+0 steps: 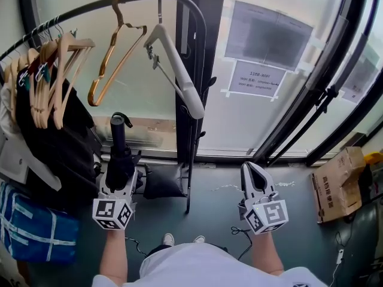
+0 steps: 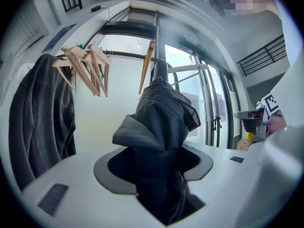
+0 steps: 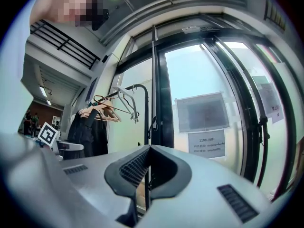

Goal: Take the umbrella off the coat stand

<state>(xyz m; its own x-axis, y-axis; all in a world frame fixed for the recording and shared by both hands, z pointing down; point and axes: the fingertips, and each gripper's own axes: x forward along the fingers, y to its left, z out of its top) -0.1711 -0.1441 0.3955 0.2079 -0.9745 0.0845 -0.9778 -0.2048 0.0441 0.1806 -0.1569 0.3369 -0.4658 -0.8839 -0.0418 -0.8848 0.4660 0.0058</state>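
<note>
the folded black umbrella (image 1: pixel 118 151) is clamped in our left tongs (image 1: pixel 120 167), whose jaws press on its bunched dark cloth. it is held in front of the coat stand (image 1: pixel 187 118), below the stand's curved rail. its top end shows between a hanging dark coat (image 1: pixel 57 139) on the left and the stand's black post on the right, with open air toward the post. we cannot tell whether it brushes the coat. wooden hangers (image 1: pixel 51 70), a brass-coloured hanger (image 1: pixel 114 49) and a white hanger (image 1: pixel 178 70) hang from the rail above. our right tongs (image 1: pixel 251 171) are closed with nothing between them, over bare grey floor (image 1: pixel 215 190) by the glass door (image 1: pixel 239 118), well apart from the stand. a dark pouch (image 1: pixel 163 181) lies at the stand's foot. a blue bag (image 1: pixel 30 232) is cut off at the left edge, and a cardboard box (image 1: pixel 337 184) sits by the right edge. the umbrella's lower part is hidden behind the left tongs.
</note>
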